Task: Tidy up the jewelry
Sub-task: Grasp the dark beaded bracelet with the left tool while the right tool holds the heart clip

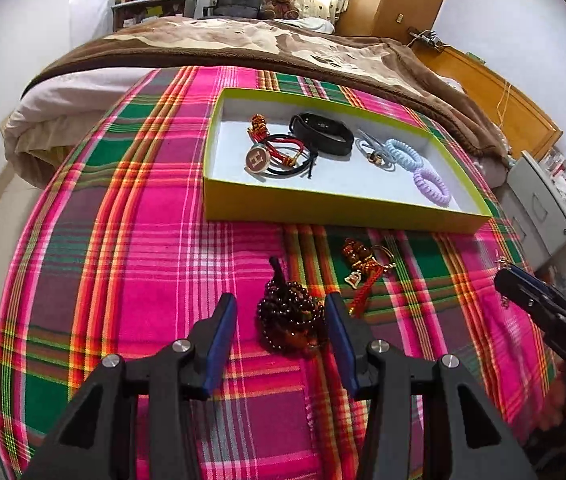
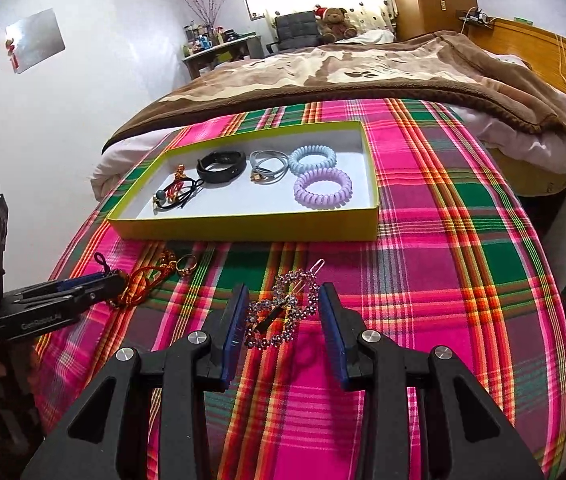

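Plaid cloth [image 1: 143, 240] covers the bed near a yellow box [image 1: 339, 212]; both claws, left [image 1: 281, 316] and right [image 2: 283, 312], spread wide before it.

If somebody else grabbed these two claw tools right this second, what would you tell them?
Left gripper: open, around the dark bead bracelet on the plaid cloth.
Right gripper: open, around the rhinestone hair clip.
Done: in the yellow box lie the black band, blue coil tie, purple coil tie and cord bracelets.
Left: bracelet, clip, red tassel charm.
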Action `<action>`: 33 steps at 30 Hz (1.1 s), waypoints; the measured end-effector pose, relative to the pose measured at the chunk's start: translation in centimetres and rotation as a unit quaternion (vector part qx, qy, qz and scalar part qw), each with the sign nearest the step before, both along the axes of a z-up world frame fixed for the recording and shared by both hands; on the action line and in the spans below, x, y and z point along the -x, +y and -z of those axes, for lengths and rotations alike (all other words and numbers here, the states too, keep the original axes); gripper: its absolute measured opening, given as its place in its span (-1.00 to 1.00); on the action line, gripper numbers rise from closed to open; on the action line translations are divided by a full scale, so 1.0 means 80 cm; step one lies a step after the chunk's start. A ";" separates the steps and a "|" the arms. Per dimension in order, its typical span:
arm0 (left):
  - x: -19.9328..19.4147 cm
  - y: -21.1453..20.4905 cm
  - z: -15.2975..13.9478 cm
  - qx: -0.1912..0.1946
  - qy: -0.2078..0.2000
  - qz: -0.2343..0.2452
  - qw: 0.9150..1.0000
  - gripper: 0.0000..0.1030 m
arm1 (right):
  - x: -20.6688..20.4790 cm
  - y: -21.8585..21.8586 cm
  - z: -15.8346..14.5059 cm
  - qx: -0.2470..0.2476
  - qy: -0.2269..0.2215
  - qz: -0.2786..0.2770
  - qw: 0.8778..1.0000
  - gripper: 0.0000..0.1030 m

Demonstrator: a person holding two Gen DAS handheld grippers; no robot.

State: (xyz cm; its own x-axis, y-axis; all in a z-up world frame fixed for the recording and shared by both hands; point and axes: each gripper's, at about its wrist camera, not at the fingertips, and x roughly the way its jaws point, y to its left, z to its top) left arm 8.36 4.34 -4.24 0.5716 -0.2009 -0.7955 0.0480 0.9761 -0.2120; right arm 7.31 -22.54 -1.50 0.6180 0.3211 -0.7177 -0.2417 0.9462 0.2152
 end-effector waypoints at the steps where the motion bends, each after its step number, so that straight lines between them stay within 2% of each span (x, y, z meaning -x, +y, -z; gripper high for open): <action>1: 0.000 0.001 0.000 0.000 -0.001 0.000 1.000 -0.08 | 0.000 0.000 0.000 0.000 0.000 0.000 1.000 -0.28; 4: -0.002 0.002 0.000 -0.002 -0.002 0.001 1.000 -0.09 | 0.000 0.000 0.000 -0.002 0.000 0.000 1.000 -0.28; 8: -0.002 -0.001 0.001 -0.029 -0.005 0.000 1.000 -0.32 | 0.000 -0.002 -0.001 -0.005 0.000 0.001 1.000 -0.28; 11: 0.000 0.005 0.001 -0.022 -0.003 -0.002 1.000 -0.41 | -0.001 -0.002 -0.001 -0.005 0.000 -0.001 1.000 -0.28; 22: 0.003 0.013 -0.008 -0.013 -0.010 -0.008 1.000 -0.44 | -0.002 0.001 -0.002 -0.004 -0.003 -0.001 1.000 -0.28; 33: -0.003 0.014 -0.054 -0.007 -0.050 0.001 0.999 -0.44 | -0.009 0.007 -0.021 -0.005 -0.019 -0.010 1.000 -0.28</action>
